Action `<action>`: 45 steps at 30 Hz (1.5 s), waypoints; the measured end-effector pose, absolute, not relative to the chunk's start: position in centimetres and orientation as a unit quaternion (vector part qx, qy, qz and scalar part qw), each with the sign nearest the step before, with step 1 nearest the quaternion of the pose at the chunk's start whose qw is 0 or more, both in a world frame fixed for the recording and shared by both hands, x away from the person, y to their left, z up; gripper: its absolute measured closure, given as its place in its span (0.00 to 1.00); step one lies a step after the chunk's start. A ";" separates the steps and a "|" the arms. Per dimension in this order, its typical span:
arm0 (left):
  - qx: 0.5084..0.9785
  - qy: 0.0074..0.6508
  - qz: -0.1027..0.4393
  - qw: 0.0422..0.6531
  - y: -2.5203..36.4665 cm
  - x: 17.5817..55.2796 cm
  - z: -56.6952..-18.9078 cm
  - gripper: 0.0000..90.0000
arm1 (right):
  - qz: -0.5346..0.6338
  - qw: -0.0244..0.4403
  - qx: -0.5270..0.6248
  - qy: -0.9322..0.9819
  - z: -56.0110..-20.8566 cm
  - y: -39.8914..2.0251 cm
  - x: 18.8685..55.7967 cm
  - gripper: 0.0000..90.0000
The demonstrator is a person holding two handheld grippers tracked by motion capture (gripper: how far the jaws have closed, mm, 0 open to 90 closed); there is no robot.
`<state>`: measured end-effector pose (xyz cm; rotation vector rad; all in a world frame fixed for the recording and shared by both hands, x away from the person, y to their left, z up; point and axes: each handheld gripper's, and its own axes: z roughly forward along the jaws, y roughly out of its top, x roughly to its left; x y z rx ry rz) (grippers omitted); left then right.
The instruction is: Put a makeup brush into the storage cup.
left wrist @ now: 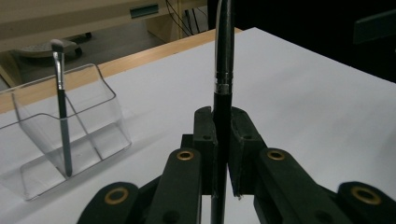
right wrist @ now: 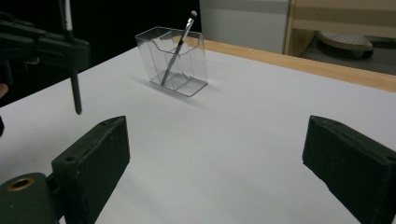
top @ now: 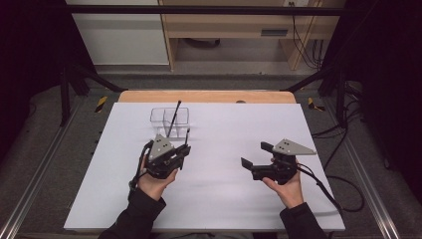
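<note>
Starting on the left side of the white table (top: 224, 199): the left gripper (top: 185, 149) sits in the person's left hand (top: 154, 181), a bit left of the table's middle and just near of the clear organizer (top: 169, 119). Its jaws are clamped tight on a black brush (left wrist: 223, 70), and in the left gripper view you can see the handle squeezed right between the 2 pads, standing pretty much upright with a silver band partway up. From the right gripper view, the brush's lower end hangs below the jaws, clear of the table.

Moving right a touch and farther back, the clear organizer is a see-through plastic holder with compartments, standing toward the far edge of the white surface. It has 1 other brush (top: 174, 118) leaning inside it, tilted, tip poking up above the rim. Can't tell for sure which compartment it stands in.

Over on the right, the right gripper (top: 254, 155) is in the right hand (top: 288, 189), well apart from the left one and from the organizer. Its jaws stand wide apart with nothing between them, just bare table showing in the gap in the right gripper view. Its cable (top: 331, 194) trails off toward the right edge of the table.
</note>
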<state>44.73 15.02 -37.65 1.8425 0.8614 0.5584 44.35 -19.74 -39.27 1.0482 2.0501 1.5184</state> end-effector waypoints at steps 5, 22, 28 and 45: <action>0.751 0.363 0.235 0.499 16.1 45.0 -37.1 0.92 | 0.529 0.216 0.383 0.726 -39.6 -21.2 43.8 0.06; 0.721 0.384 0.252 0.518 19.4 46.8 -35.1 0.92 | 0.528 0.226 0.409 0.709 -40.1 -24.0 42.9 0.06; 0.718 0.389 0.252 0.519 19.5 48.5 -34.4 0.92 | 0.525 0.224 0.413 0.709 -40.5 -24.2 42.8 0.06; 0.711 0.404 0.262 0.512 19.4 53.4 -33.4 0.92 | 0.524 0.224 0.414 0.710 -40.6 -24.2 42.8 0.06</action>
